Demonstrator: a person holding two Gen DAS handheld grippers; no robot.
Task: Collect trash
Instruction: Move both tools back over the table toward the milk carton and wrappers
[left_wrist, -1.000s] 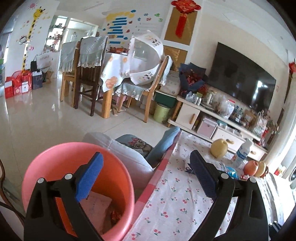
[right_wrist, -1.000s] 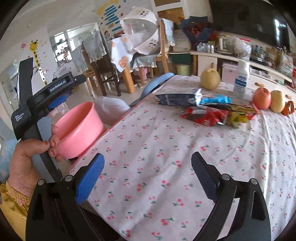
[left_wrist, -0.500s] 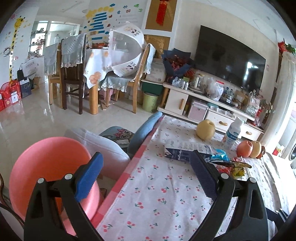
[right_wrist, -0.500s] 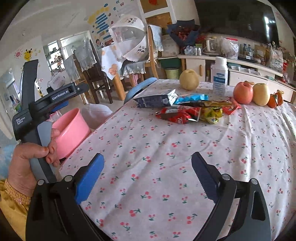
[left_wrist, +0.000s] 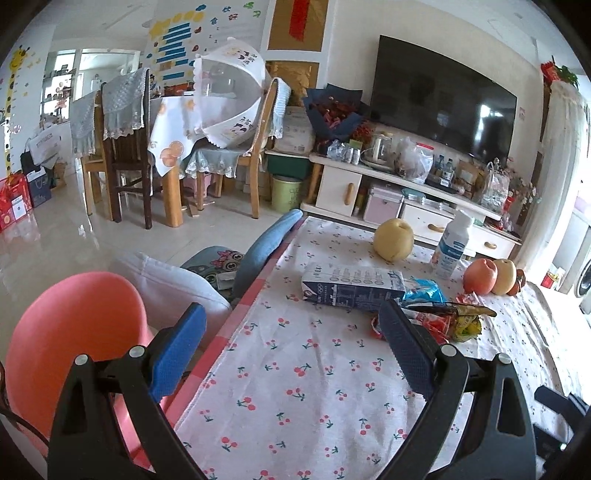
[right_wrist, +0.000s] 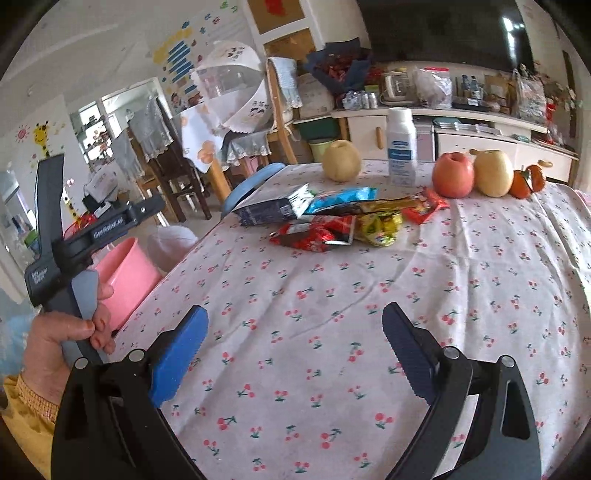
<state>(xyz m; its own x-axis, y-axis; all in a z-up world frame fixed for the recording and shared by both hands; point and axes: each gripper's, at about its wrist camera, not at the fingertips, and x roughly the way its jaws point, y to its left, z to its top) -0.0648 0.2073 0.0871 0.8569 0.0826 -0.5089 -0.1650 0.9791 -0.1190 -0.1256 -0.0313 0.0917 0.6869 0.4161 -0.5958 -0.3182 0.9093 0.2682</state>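
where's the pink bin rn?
The pink bin stands on the floor off the table's left edge, behind the left tongs; left wrist view shows it lower left, beside a white cushion.

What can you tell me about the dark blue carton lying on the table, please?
The dark blue carton is a rectangular drink box, seemingly coated card, with white print and a white, opened-looking end. It lies on its side on the cherry-print tablecloth near the table's left edge. A blue wrapper touches its white end; neither gripper touches it.

wrappers (right_wrist: 332, 225) mid-table (right_wrist: 369, 314) | fruit (right_wrist: 452, 173) behind | bin (right_wrist: 125, 273) – left, off-table
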